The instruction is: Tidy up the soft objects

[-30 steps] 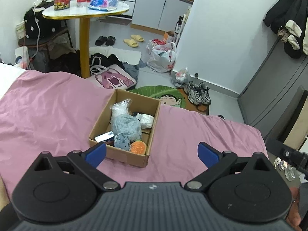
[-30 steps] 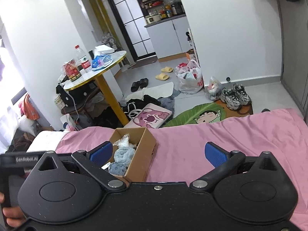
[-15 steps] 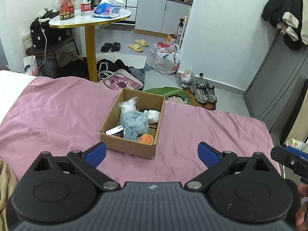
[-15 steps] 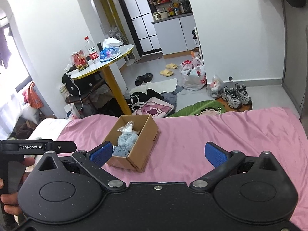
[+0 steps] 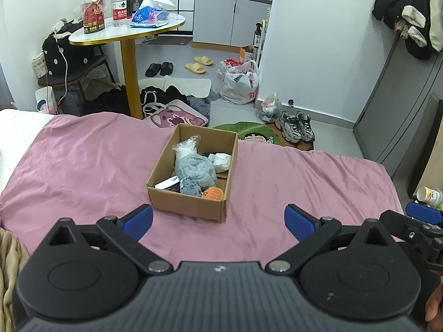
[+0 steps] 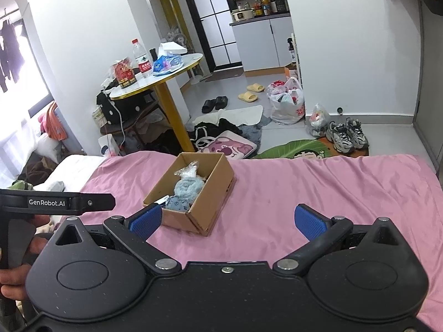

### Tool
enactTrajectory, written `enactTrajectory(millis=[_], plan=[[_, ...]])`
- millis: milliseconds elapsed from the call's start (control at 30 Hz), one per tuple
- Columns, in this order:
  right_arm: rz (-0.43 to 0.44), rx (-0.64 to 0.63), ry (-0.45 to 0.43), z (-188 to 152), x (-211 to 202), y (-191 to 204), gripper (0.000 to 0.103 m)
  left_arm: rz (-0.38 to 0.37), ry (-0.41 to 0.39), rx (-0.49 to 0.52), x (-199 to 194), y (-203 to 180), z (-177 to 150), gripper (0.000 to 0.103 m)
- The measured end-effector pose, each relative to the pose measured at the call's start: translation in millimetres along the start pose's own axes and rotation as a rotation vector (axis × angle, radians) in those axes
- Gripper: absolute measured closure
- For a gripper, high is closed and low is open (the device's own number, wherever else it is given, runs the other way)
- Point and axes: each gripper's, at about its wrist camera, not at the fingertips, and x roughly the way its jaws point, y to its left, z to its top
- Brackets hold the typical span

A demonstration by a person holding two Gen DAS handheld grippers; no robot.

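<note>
An open cardboard box [image 5: 191, 206] [image 6: 210, 207] sits on the pink bedsheet [image 5: 83, 166] [image 6: 318, 188]. Inside lie a fluffy blue-grey bundle [image 5: 195, 167] [image 6: 188, 188], a small blue soft toy [image 5: 190, 186], an orange ball [image 5: 213, 193], a clear plastic bag [image 5: 184, 148] [image 6: 187, 171] and a white crumpled piece [image 5: 223, 160]. My left gripper [image 5: 218, 218] hangs open just short of the box, nothing between its blue pads [image 5: 138, 218]. My right gripper [image 6: 227, 218] is open too, right of the box, its left pad [image 6: 145, 220] near the box's front corner.
Beyond the bed's far edge stand a round yellow-legged table [image 5: 127, 30] with a bottle and packets, bags and clothes on the floor, slippers [image 5: 199, 65], sneakers [image 5: 296, 130] and a green mat. A beige cloth [image 5: 8, 262] lies at my left. A hand holds the left gripper's handle [image 6: 16, 249].
Both grippers have pulled back and risen from the box, so it looks smaller and farther off. Both stay open. The box's contents have not moved.
</note>
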Motion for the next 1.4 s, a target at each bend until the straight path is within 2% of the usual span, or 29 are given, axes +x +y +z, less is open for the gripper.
enactTrajectory(millis=[767,1200,1400], plan=[[0.022,0.034,0.017,-1.8,9.7,-7.5,0.0,0.01,0.016,0.006,10.0,4.3,2.9,0.003],[0.006,0.052,0.044,-2.3,20.2,-11.1,0.0,0.004,0.019,-0.001,15.7,8.8,3.6,0.003],[-0.005,0.019,0.052,-5.5,24.4,-5.3,0.0,0.004,0.017,0.012,20.6,9.5,3.3,0.003]])
